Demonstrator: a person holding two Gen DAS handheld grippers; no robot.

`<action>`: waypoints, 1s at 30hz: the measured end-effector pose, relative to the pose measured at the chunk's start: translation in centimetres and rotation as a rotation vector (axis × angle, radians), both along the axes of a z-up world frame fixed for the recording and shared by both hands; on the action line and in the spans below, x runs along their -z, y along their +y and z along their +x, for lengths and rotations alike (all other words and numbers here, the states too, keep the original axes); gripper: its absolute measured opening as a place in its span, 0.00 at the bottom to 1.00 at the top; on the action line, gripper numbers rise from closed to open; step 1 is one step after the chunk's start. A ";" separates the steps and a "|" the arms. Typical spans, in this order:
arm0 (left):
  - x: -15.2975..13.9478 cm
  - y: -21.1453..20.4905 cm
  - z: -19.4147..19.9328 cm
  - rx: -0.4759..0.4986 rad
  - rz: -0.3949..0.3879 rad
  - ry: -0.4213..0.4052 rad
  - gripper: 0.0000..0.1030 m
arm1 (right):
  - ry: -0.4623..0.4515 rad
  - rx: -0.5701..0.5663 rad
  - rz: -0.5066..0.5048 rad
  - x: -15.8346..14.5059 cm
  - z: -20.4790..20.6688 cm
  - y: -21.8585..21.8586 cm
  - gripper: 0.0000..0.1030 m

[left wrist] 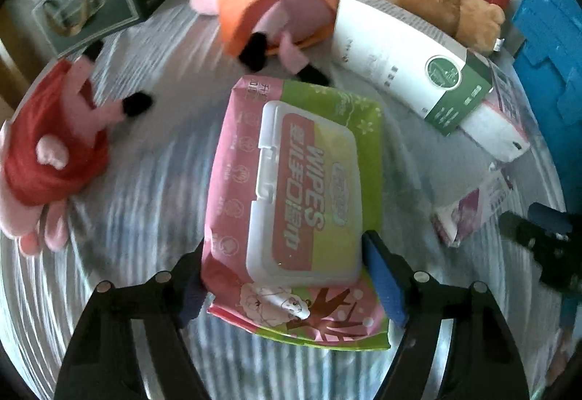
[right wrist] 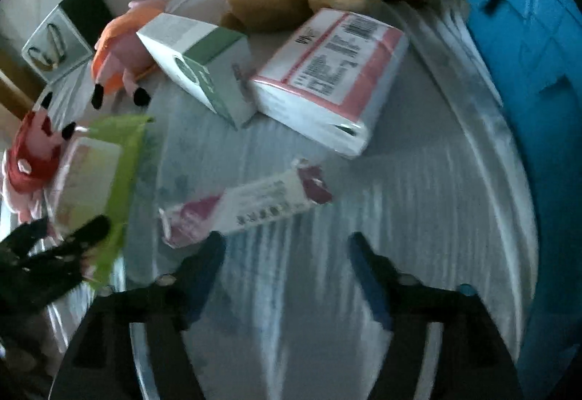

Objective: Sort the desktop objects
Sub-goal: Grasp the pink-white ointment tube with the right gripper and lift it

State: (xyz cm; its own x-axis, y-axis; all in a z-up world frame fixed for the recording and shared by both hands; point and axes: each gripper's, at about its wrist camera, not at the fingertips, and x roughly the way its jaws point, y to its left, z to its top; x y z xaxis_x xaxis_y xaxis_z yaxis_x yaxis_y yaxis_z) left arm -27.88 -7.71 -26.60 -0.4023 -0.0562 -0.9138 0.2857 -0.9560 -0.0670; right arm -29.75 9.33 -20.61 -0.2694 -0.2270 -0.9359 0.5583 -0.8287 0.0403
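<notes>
**Left jaws pinch the wipes; right jaws spread and empty**

The jaws of the left gripper (left wrist: 287,276) pinch the wipes pack (left wrist: 294,203) across its near end, one blue pad on each long side, at the centre of the left view. The right gripper (right wrist: 285,272) holds nothing, its jaws spread over bare striped cloth (right wrist: 418,189), low in the right view.

The pack looks soft-sided and fairly heavy for its size, so it may sag beyond the pads; its film wrap is glossy and likely slippery. The stiff white lid (left wrist: 309,189) gives the firmest zone, and a hold level with it should slip less than one on the loose sealed edge.

A small pouch (right wrist: 247,203) lies just beyond the right gripper: light, flat, best taken across its narrow width. The tissue pack (right wrist: 327,80) in the upper middle looks soft and compressible.
</notes>
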 end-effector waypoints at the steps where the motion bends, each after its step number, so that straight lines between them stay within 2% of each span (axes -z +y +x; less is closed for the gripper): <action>1: -0.1 -0.3 0.2 0.001 0.001 0.001 0.74 | -0.004 0.004 -0.005 0.2 0.0 -0.7 0.83; 7: 0.7 -1.4 -2.0 -0.003 0.019 0.004 0.74 | -0.039 0.083 -0.032 2.4 -0.9 -3.9 0.84; 8: 0.7 -1.0 -1.9 -0.001 0.020 0.003 0.74 | -0.047 0.079 -0.020 3.1 -1.0 -4.4 0.88; 9: 0.7 -0.5 -1.9 0.014 0.005 0.000 0.74 | -0.019 0.056 -0.007 3.0 -0.6 -4.8 0.86; 11: 1.0 -0.5 -1.8 0.039 -0.017 0.007 0.75 | -0.020 0.008 0.007 3.1 -0.2 -5.1 0.78; 13: 0.9 -0.6 -1.1 0.033 0.017 0.011 0.74 | 0.021 -0.050 0.070 3.1 0.6 -4.9 0.43; 14: 1.1 -0.9 -1.0 0.028 0.034 0.010 0.74 | 0.045 -0.074 0.100 3.1 1.0 -4.6 0.40; 17: 1.1 -1.0 -0.7 0.026 0.035 0.008 0.74 | 0.034 -0.073 0.112 3.2 1.3 -3.2 0.36; 20: 0.9 -0.6 -0.8 0.015 0.035 -0.003 0.75 | 0.020 -0.046 0.097 3.3 1.1 -2.2 0.36; 21: 1.0 -0.5 -0.9 0.009 0.035 -0.007 0.75 | 0.007 -0.035 0.079 3.4 1.0 -2.0 0.39; 23: 1.1 -0.5 -1.4 0.003 0.033 -0.011 0.77 | 0.005 -0.038 0.065 3.5 1.0 -2.3 0.50; 26: 1.1 -0.3 -1.9 0.003 0.012 -0.007 0.77 | 0.022 -0.048 0.062 3.9 0.8 -3.3 0.53; 27: 1.0 -0.2 -1.8 0.002 0.008 -0.005 0.77 | 0.037 -0.053 0.075 4.1 0.9 -3.7 0.51; 29: 0.9 -0.2 -1.7 -0.004 0.009 -0.003 0.74 | 0.069 -0.079 0.094 4.5 1.3 -4.4 0.38; 30: 0.8 -0.2 -1.6 -0.008 0.011 -0.003 0.74 | 0.066 -0.085 0.087 4.6 1.5 -4.5 0.28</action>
